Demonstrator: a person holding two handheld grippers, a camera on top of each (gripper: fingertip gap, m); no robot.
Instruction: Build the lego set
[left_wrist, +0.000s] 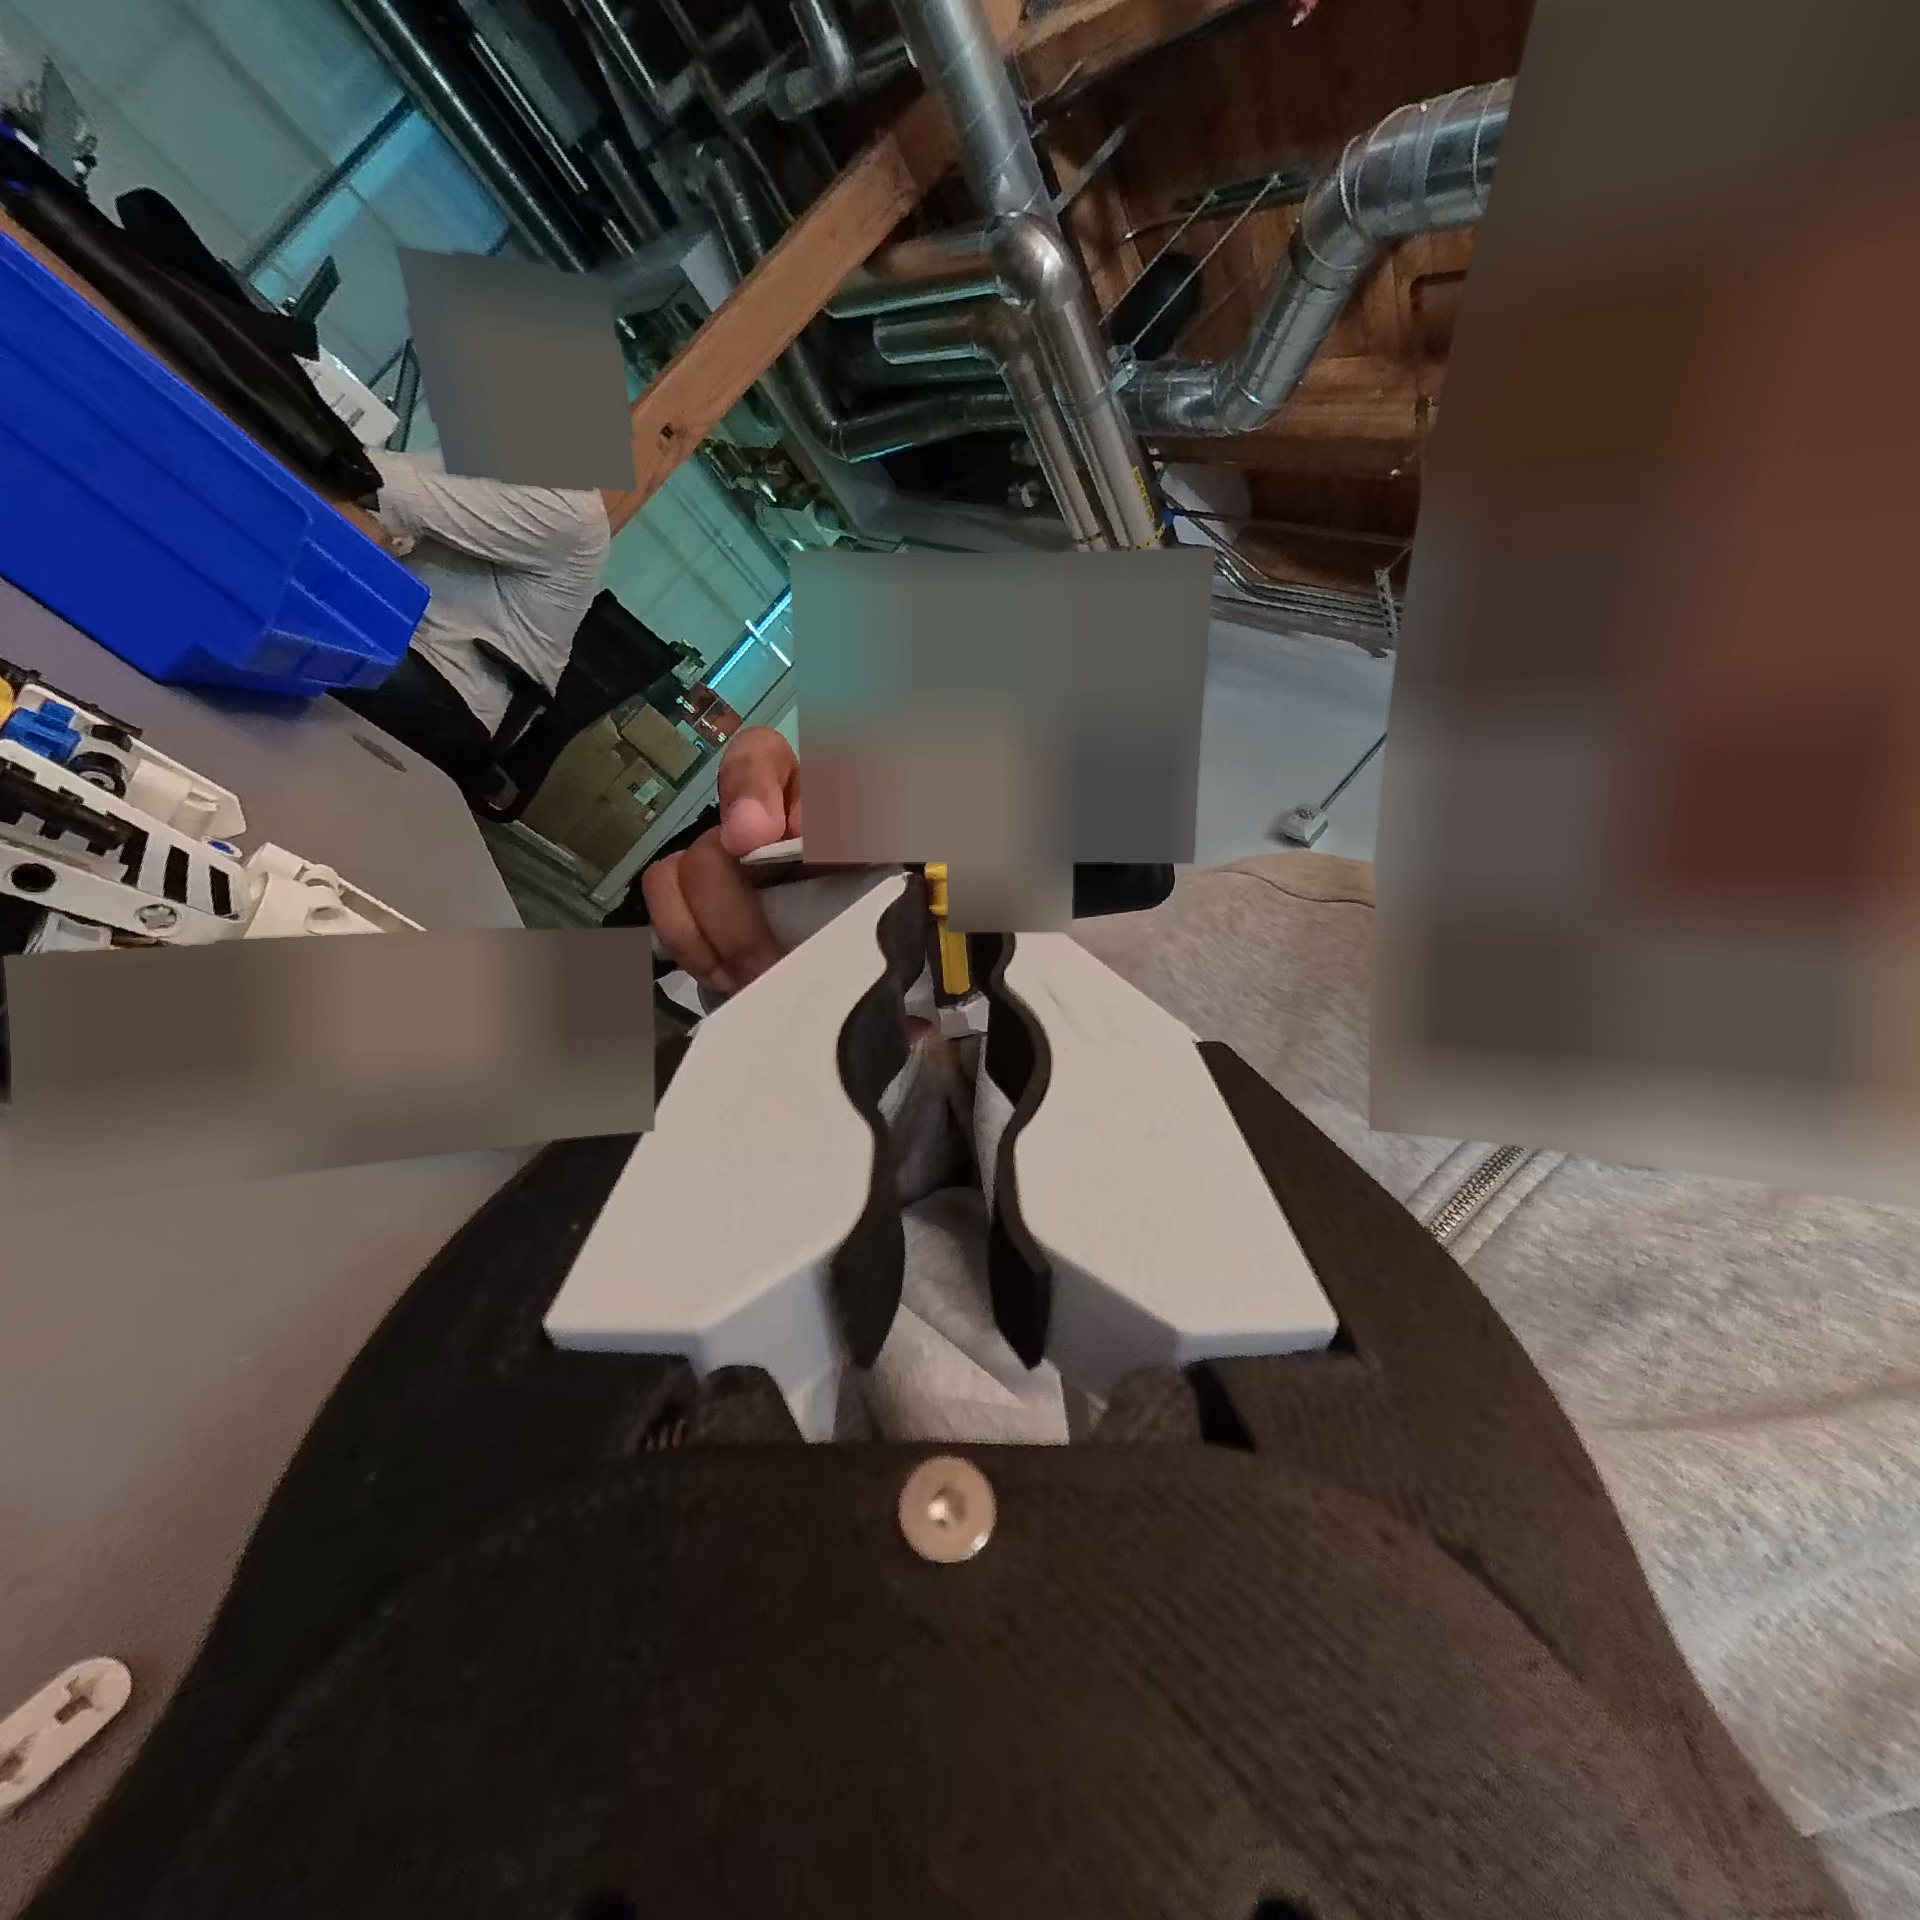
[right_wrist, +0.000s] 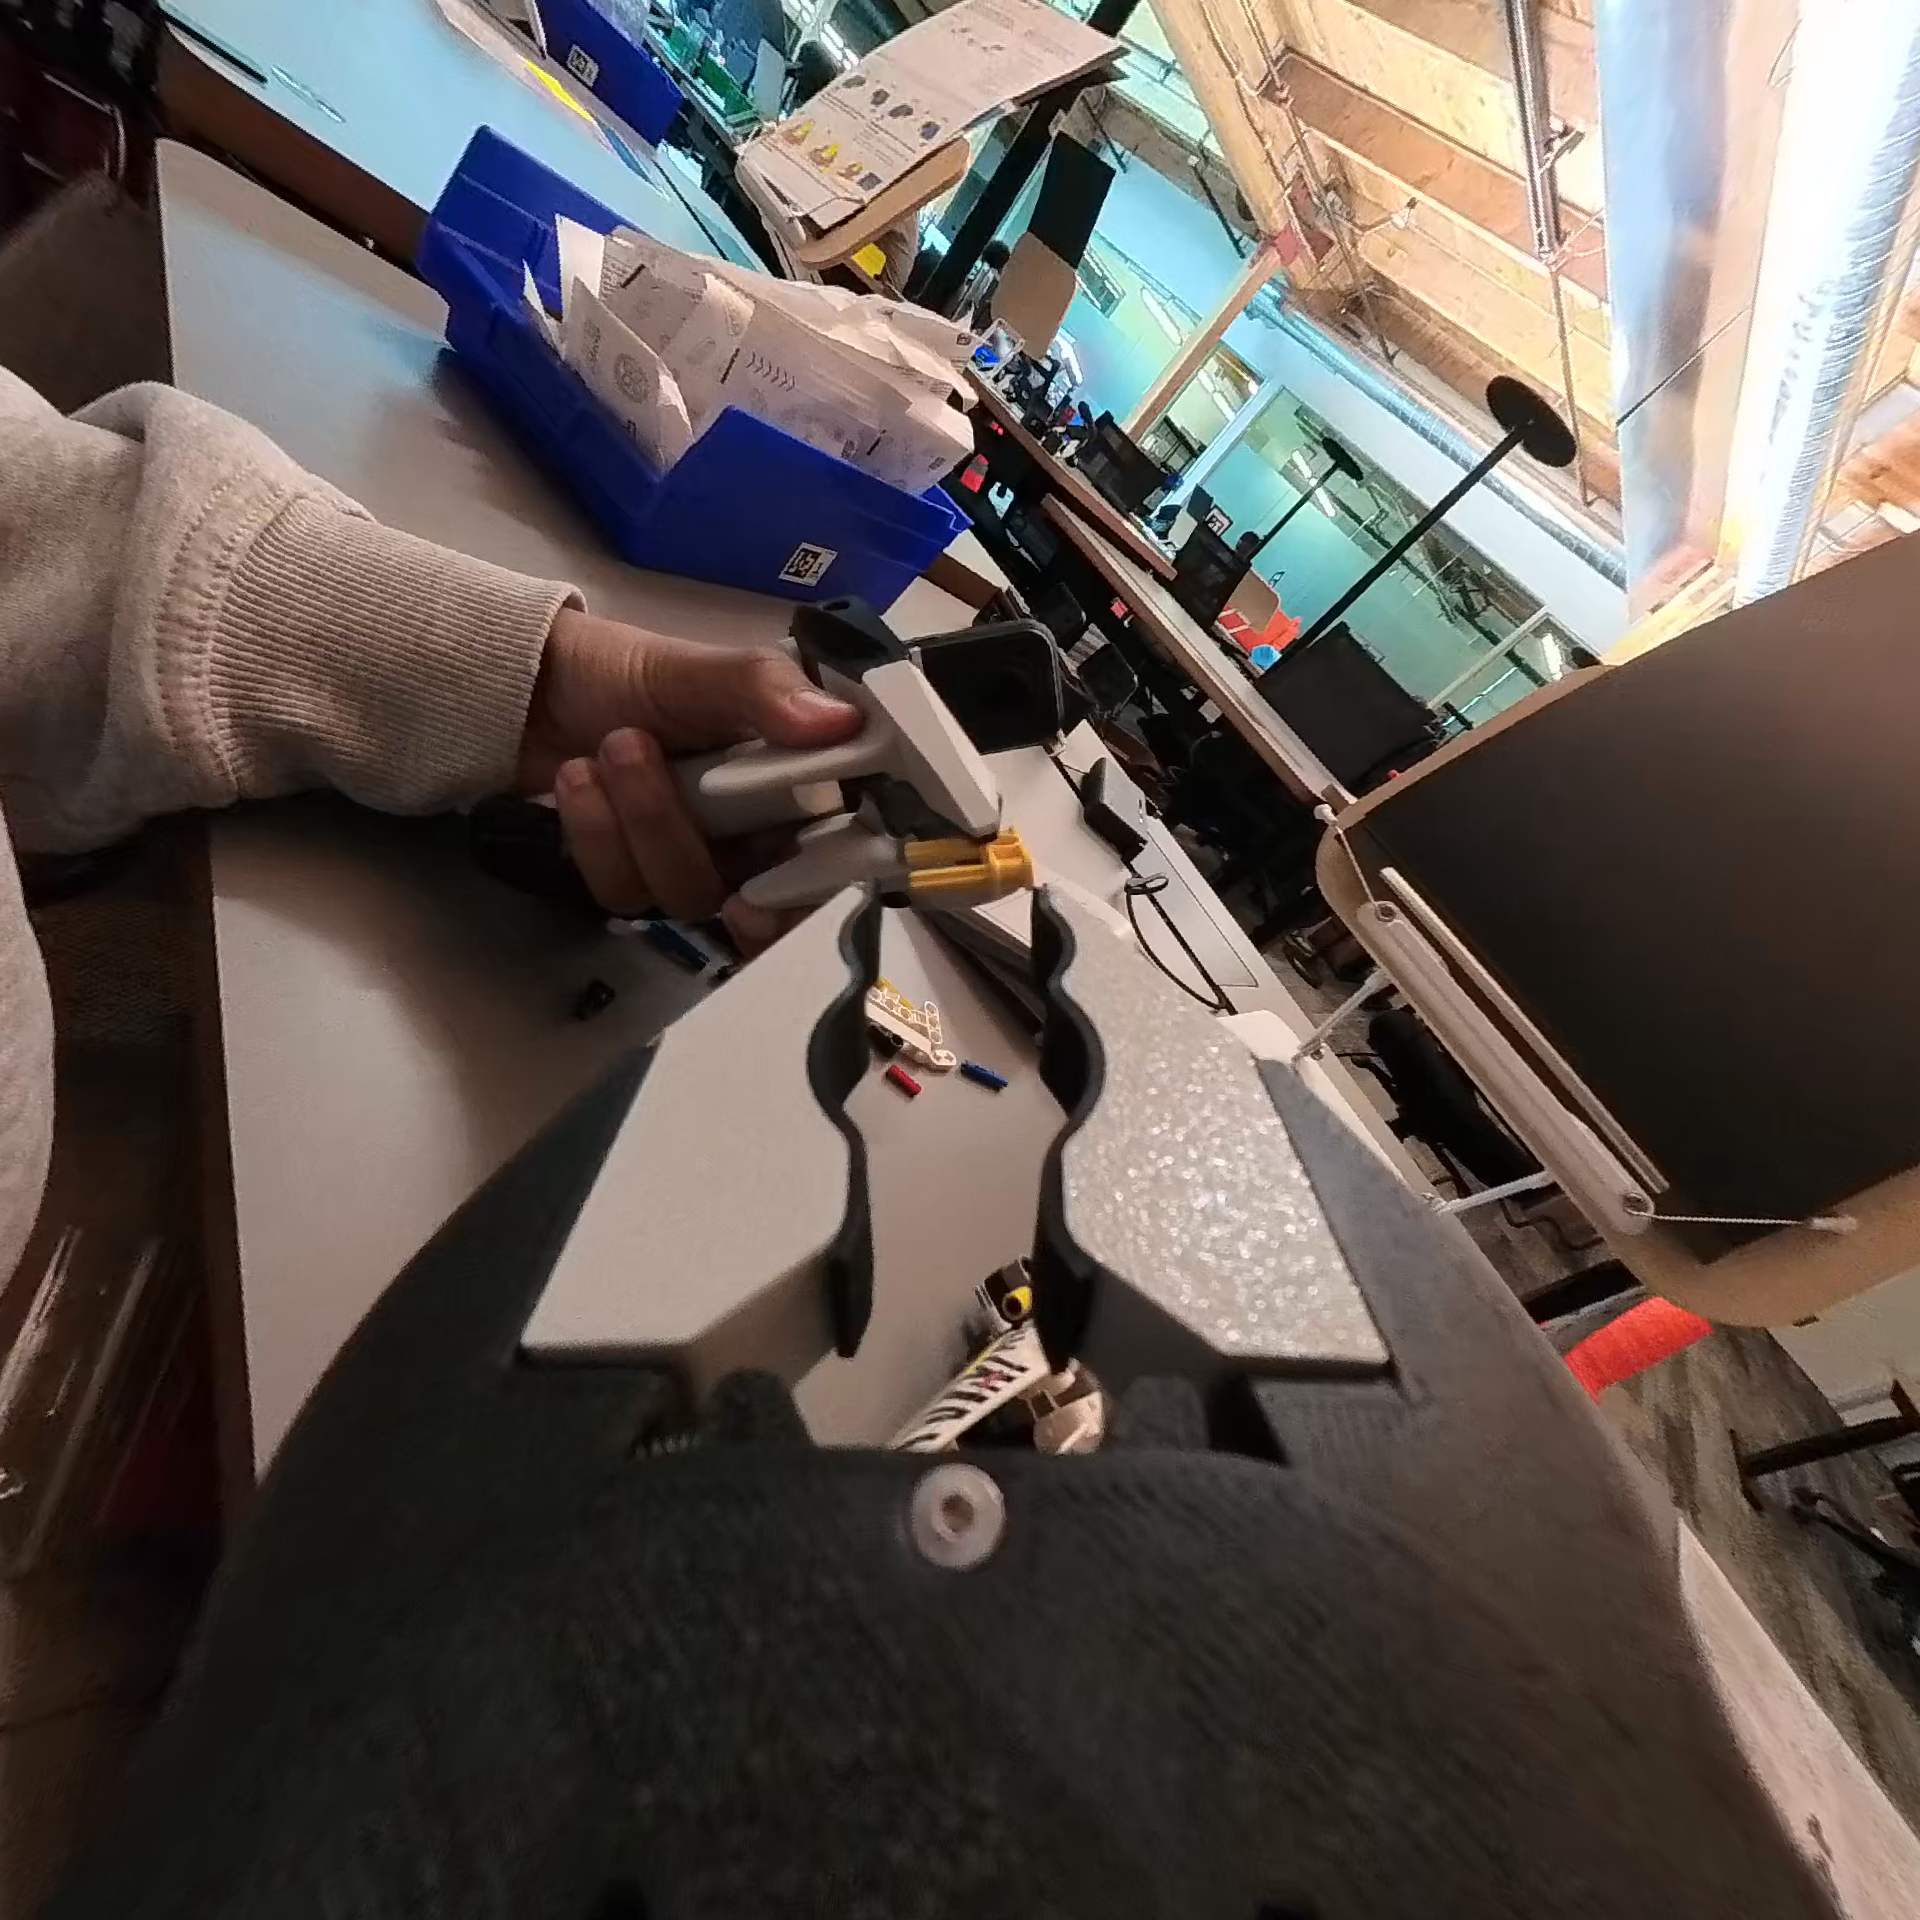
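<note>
My left gripper (left_wrist: 951, 925) is shut on a small yellow lego piece (left_wrist: 943, 920), pinched at its fingertips and held up in the air. In the right wrist view the same left gripper (right_wrist: 935, 847) shows in a hand, with the yellow piece (right_wrist: 971, 868) sticking out of its tips. My right gripper (right_wrist: 954, 914) is open and empty, its tips just below and in front of the yellow piece without touching it. A partly built white lego model (left_wrist: 104, 831) lies on the grey table (right_wrist: 364, 1039); part of it shows between my right fingers (right_wrist: 987, 1382).
A blue bin (right_wrist: 727, 499) holding paper bags stands at the back of the table; it also shows in the left wrist view (left_wrist: 156, 499). Several small loose pieces (right_wrist: 914, 1029) lie below my right gripper. A white beam (left_wrist: 52, 1725) lies near the left. An instruction booklet (right_wrist: 914, 114) stands behind. The grippers are tip to tip, or close to it.
</note>
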